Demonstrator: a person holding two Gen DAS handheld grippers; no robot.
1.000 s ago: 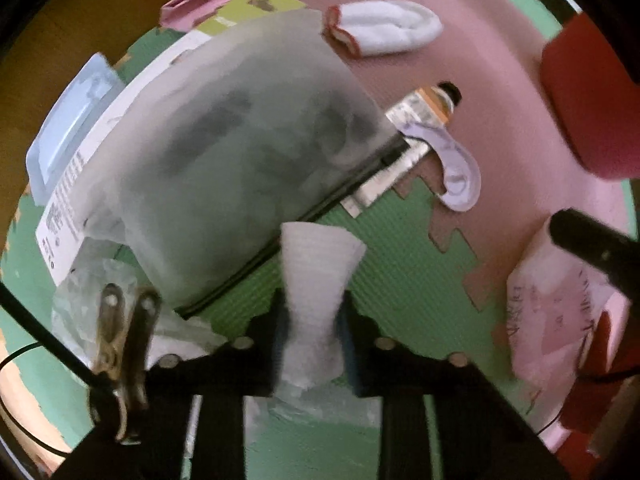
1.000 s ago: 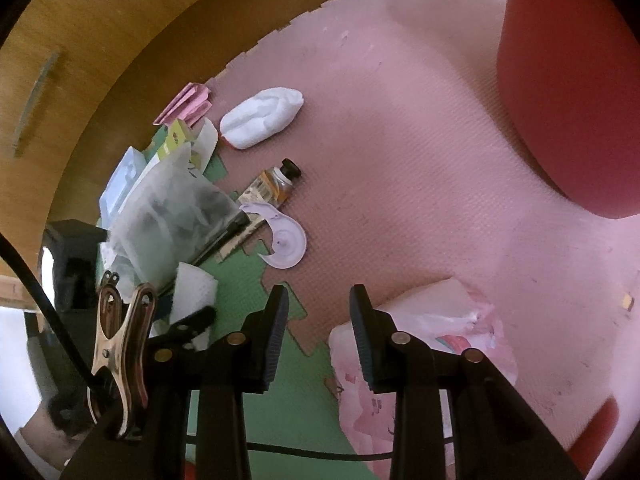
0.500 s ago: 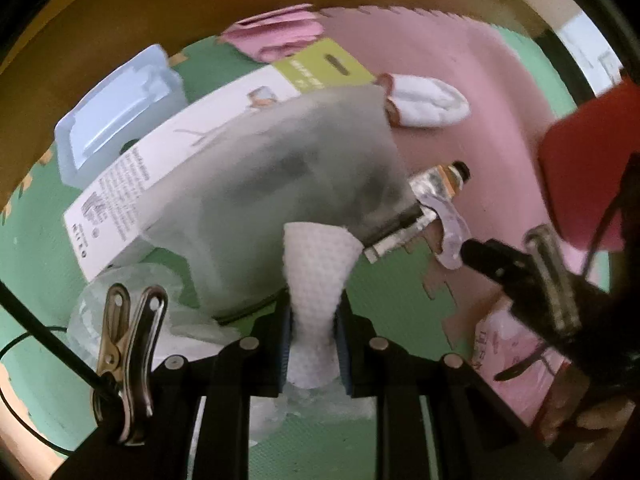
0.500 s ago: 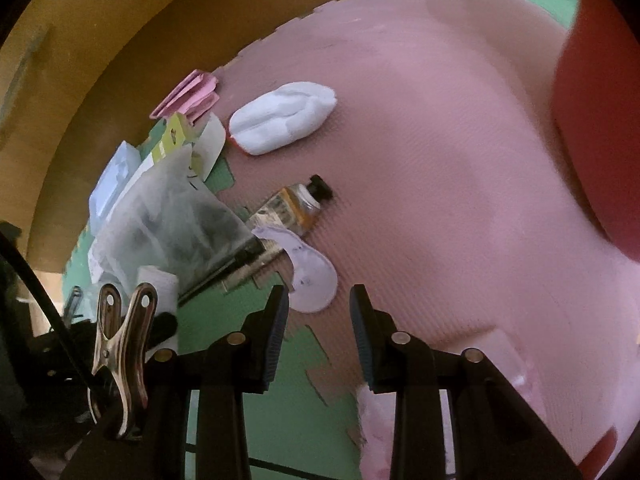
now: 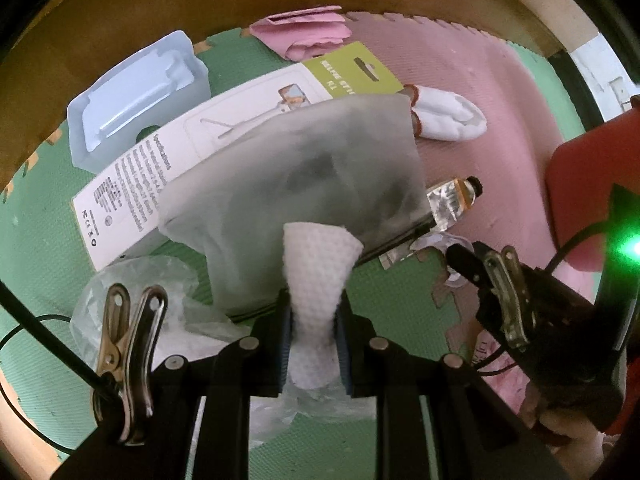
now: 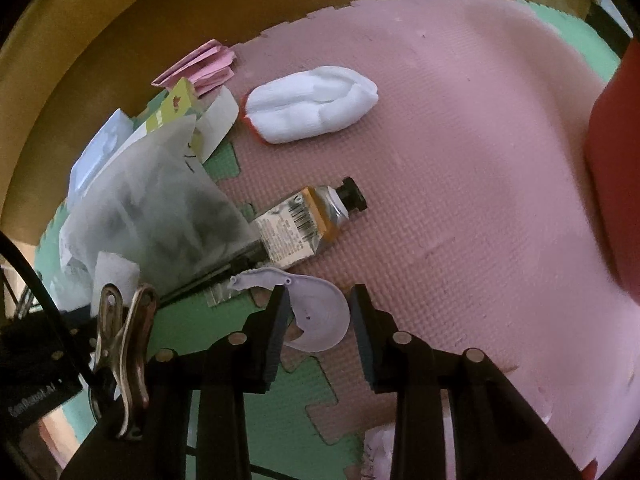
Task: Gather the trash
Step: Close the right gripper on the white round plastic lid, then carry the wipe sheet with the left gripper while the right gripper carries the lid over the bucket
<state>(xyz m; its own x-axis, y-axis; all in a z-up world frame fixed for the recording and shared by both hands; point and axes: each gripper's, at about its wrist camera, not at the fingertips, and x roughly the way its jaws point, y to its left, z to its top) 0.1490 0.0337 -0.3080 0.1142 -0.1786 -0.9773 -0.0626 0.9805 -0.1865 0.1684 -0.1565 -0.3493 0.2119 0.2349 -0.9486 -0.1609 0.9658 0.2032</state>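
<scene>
Foam floor mat (image 6: 460, 200), interlocking pink and green tiles, carried all items.

Frosted plastic pouch (image 5: 312, 184), grey and translucent with dark contents, lay over a white printed package card (image 5: 160, 168) with a lime-green header. Pale blue plastic blister tray (image 5: 136, 96) stood just beside the card, on green tile.

Crumpled clear plastic film (image 5: 132, 300) lay at the near edge of the pouch.

Rolled white sock (image 6: 312, 104) with a red cuff lay on pink tile, apart from the pile. Folded pink paper (image 6: 204, 64) lay at the mat's far edge.

Squeezed metal tube (image 6: 308, 220) with black cap, one end under the pouch's edge.

Lilac curved plastic piece (image 6: 316, 312), flat on the mat at the pink-green seam just beside the tube.

Left tongs (image 5: 312, 320): narrow, clamped on an embossed white paper towel (image 5: 316, 272) held above the pouch.

Right tongs (image 6: 318, 308): closing, straddling the lilac piece, pads not seen pressing on it.
</scene>
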